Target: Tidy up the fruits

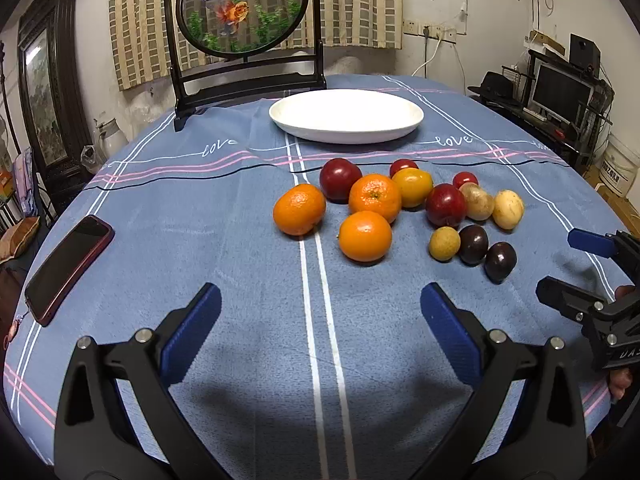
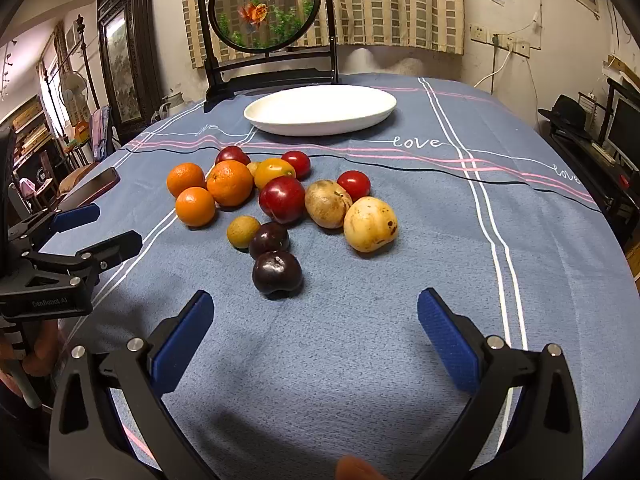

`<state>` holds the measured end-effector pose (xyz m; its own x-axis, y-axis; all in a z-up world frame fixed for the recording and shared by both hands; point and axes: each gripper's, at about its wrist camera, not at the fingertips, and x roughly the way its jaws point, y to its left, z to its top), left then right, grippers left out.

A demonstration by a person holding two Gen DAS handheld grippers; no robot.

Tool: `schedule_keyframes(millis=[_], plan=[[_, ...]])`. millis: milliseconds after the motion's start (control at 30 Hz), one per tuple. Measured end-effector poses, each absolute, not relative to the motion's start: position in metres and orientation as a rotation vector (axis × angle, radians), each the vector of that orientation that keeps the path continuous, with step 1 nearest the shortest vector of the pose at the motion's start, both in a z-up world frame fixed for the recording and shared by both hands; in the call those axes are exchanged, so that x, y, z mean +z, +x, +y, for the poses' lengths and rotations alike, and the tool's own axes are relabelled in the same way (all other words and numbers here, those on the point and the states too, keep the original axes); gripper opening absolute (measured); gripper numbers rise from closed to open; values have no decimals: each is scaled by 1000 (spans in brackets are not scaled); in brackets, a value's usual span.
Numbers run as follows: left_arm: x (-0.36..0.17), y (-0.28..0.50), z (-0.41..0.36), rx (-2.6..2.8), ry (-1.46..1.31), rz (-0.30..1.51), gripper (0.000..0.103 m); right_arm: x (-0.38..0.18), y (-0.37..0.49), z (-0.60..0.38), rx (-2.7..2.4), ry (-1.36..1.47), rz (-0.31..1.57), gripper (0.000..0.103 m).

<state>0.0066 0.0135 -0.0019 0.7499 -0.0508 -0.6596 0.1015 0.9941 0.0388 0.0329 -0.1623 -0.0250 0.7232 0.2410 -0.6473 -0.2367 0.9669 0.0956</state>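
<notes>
Left gripper (image 1: 320, 312): jaws wide, empty | right gripper (image 2: 316, 320): jaws wide, empty | fruit pile (image 1: 384, 208): loose on blue tablecloth (image 1: 200, 248) | white plate (image 1: 346, 116): beyond pile

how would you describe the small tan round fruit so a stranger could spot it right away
On the blue tablecloth, find the fruit pile in front of the white plate. At the pile's near edge, the small tan fruit sits between an orange and two dark plums. It is the smallest there, with dull yellow-brown skin.
</notes>
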Motion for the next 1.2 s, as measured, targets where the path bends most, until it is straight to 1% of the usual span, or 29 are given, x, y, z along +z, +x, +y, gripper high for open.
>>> schedule_keyframes(millis=[1200], plan=[[-2,8,16,-83,54,726,101,-28,35,-161,263,4,725,102]])
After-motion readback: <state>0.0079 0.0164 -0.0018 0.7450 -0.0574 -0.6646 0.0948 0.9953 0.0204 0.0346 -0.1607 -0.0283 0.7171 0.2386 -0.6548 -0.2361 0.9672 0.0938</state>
